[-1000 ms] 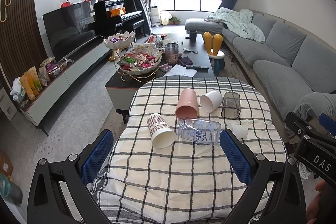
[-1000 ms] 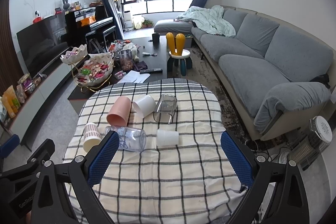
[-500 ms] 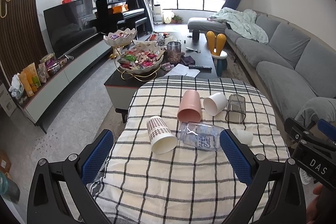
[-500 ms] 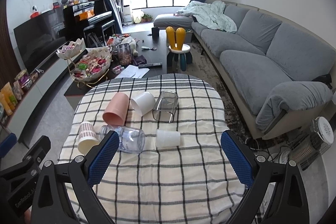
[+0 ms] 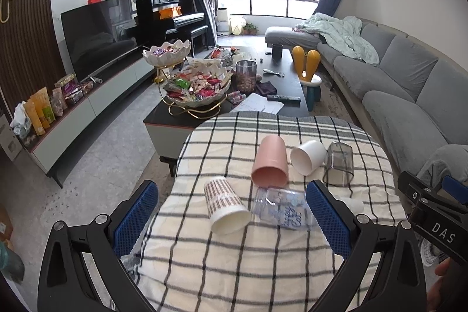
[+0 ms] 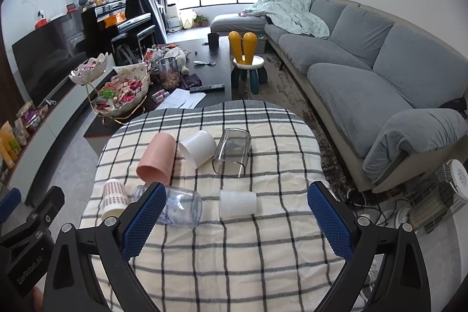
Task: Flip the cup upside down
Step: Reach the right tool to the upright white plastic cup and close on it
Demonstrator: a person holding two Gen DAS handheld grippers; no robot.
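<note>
Lying beyond spread fingers: cups.

Six cups lie tipped on the checked cloth, seemingly.

Six tipped cups on the checked tablecloth, beyond the left hand-held gripper's wide-spread fingers.

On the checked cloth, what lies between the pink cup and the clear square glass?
A white cup on its side lies between the pink cup and the clear square glass, touching or nearly touching both; the right wrist view shows it best.
</note>
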